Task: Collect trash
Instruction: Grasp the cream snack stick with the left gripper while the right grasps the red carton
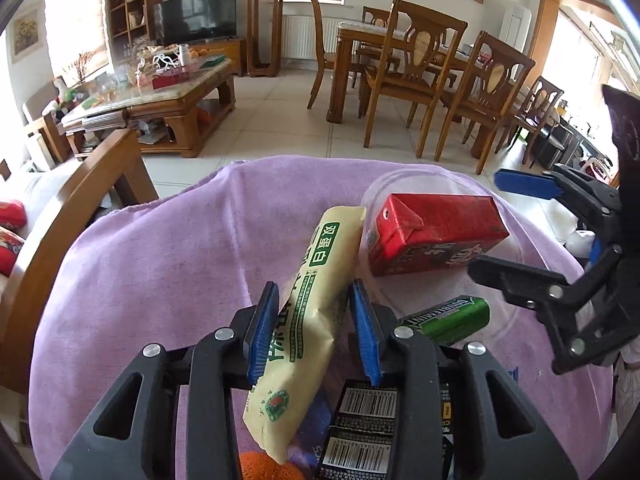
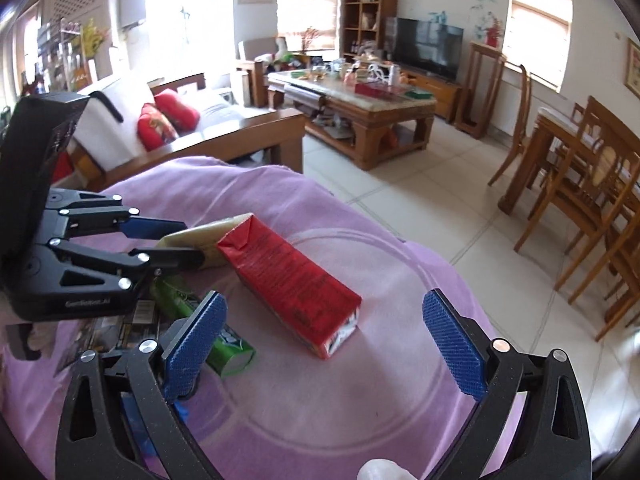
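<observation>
My left gripper (image 1: 314, 332) is shut on a long pale yellow snack wrapper with green print (image 1: 308, 320), held above the purple cloth (image 1: 160, 280). A red drink carton (image 1: 436, 232) lies on its side in a clear plastic dish (image 1: 404, 180); it also shows in the right wrist view (image 2: 292, 284). A green gum tube (image 1: 448, 318) lies beside the carton, and shows in the right wrist view (image 2: 208, 328). My right gripper (image 2: 324, 348) is open and empty, just short of the carton. The left gripper (image 2: 176, 242) shows there too, closed on the wrapper (image 2: 204, 236).
A black barcoded packet (image 1: 360, 436) and an orange object (image 1: 264, 466) lie under the left gripper. A white crumpled scrap (image 2: 380, 470) sits at the near edge. Beyond the cloth are a sofa (image 2: 180, 120), a coffee table (image 2: 360, 108) and dining chairs (image 1: 416, 68).
</observation>
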